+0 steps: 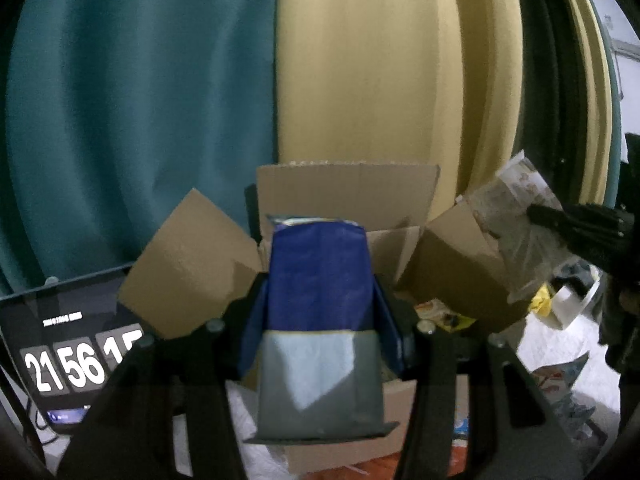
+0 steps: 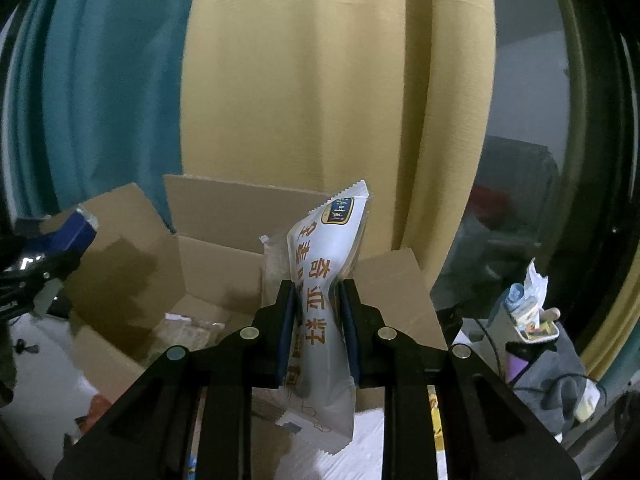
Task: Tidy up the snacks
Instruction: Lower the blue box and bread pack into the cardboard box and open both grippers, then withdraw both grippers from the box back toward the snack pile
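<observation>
Both tongs carry a snack above the open cardboard box [image 2: 216, 280]: the left tongs [image 1: 320, 320] clamp a blue-and-silver packet [image 1: 318, 280], the right tongs [image 2: 318, 320] pinch a white bread packet [image 2: 326, 280] with orange lettering. Loose wrappers lie on the white bench [image 2: 380, 440] near the box. I judge the risks to be the slick white film slipping through that narrow pinch, or either packet catching a raised flap [image 1: 188, 264] and landing outside the box
</observation>
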Available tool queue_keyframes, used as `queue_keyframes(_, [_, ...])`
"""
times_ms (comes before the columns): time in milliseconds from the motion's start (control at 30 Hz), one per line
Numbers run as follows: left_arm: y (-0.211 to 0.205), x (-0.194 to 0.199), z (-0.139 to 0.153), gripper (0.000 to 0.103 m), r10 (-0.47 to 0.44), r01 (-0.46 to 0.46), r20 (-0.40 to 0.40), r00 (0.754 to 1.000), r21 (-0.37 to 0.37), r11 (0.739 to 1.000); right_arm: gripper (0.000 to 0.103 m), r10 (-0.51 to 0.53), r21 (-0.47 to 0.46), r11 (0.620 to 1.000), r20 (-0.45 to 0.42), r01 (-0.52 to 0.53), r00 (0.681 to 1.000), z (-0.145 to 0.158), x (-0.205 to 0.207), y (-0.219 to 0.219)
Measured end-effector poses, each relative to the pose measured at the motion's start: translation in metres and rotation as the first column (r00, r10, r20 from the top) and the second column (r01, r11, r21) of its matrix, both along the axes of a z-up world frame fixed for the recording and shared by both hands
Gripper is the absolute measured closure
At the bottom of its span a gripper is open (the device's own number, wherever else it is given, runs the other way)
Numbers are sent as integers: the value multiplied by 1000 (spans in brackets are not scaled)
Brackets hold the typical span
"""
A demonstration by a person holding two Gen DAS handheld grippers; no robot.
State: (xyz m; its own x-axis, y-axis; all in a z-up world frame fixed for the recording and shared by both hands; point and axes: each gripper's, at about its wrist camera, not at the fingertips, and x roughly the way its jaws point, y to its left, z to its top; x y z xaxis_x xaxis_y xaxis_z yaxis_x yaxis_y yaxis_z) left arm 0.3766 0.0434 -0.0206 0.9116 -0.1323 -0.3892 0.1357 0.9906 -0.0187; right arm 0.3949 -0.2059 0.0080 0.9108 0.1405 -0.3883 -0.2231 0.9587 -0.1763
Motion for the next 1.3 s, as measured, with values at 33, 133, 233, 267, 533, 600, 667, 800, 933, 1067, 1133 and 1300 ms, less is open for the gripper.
queue_keyframes(33, [1, 4, -1, 52, -2, 2, -5, 1000, -4, 1000, 78, -6, -10, 1000, -3, 6, 1000, -1, 6, 1])
queue_keyframes(133, [3, 17, -3, 52, 1, -1, -12, 1000, -4, 1000, 78, -24, -40, 999, -11, 23, 1000, -6, 26, 7])
queue_keyframes(233, [4, 27, -6, 51, 4, -4, -12, 1000, 3, 1000, 78, -51, -91, 995, -2, 51, 999, -10, 43, 16])
queue_keyframes(267, [4, 29, -7, 51, 3, -3, -13, 1000, -1, 1000, 78, -59, -112, 992, -4, 58, 998, -12, 50, 19])
queue_keyframes(533, [11, 35, -10, 22, 19, -20, -27, 999, -13, 1000, 46, -18, -132, 991, -17, 16, 1000, -18, 55, 29])
queue_keyframes(600, [11, 28, -9, 22, 18, -19, -26, 999, -16, 1000, 46, 3, -126, 992, -27, -7, 1000, -19, 49, 31])
queue_keyframes(667, [10, 20, -7, 21, 18, -18, -22, 1000, -18, 1000, 46, 18, -117, 993, -39, -23, 999, -19, 45, 31])
queue_keyframes(800, [6, 11, -2, 21, 13, -13, -14, 1000, -25, 1000, 46, 41, -110, 993, -54, -47, 998, -20, 31, 33])
queue_keyframes(933, [1, -6, 5, 21, 9, -9, -1, 1000, -23, 1000, 46, 54, -101, 993, -58, -60, 997, -17, 14, 33])
queue_keyframes(1067, [-3, -22, 9, 21, 5, -5, 6, 1000, -31, 1000, 46, 63, -85, 994, -54, -67, 997, -10, -4, 30])
queue_keyframes(1133, [-6, -29, 11, 20, 3, -3, 9, 1000, -32, 999, 46, 68, -81, 994, -50, -71, 996, -8, -13, 29])
queue_keyframes(1300, [-12, -49, 14, 20, -17, 17, 8, 1000, -50, 999, 46, 72, -60, 995, -46, -75, 996, -2, -35, 21])
